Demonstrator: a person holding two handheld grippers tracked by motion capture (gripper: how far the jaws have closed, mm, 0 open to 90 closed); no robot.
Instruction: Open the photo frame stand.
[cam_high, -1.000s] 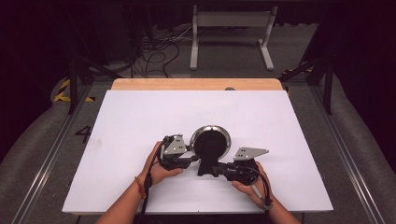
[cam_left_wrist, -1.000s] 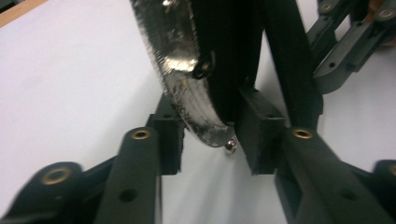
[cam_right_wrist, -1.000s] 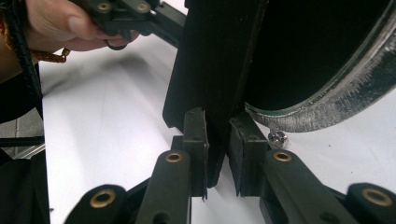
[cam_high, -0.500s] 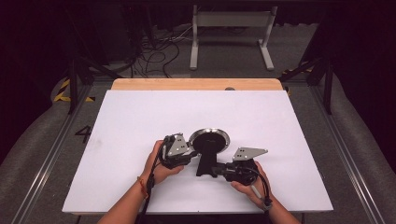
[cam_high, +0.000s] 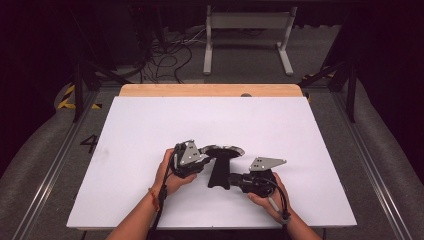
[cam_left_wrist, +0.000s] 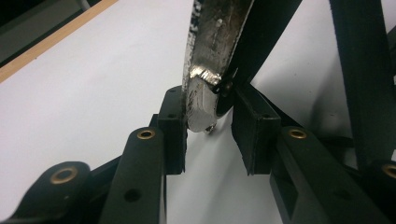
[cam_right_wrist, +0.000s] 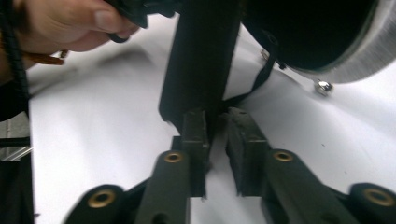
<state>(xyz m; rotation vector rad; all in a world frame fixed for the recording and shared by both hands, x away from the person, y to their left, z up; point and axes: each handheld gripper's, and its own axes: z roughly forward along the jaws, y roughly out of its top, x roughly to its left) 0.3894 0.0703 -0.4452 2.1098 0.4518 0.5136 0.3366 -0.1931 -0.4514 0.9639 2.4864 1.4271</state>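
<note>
The frying pan (cam_high: 223, 150) has tipped from flat-on to edge-on, lifted over the near middle of the white table (cam_high: 140, 130). The left gripper (cam_high: 200, 161) is clamped on its metal rim (cam_left_wrist: 205, 93); the right gripper (cam_high: 235, 181) pinches the black handle (cam_right_wrist: 198, 60).

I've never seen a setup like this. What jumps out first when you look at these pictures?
The eye goes to the middle of the near edge of the white table, where a person's two hands hold a black frying pan between two grippers. The left gripper has the pan's silvery rim between its jaws, while the right gripper has the tip of the black handle between its jaws. The pan looks tilted up off the table.
</note>
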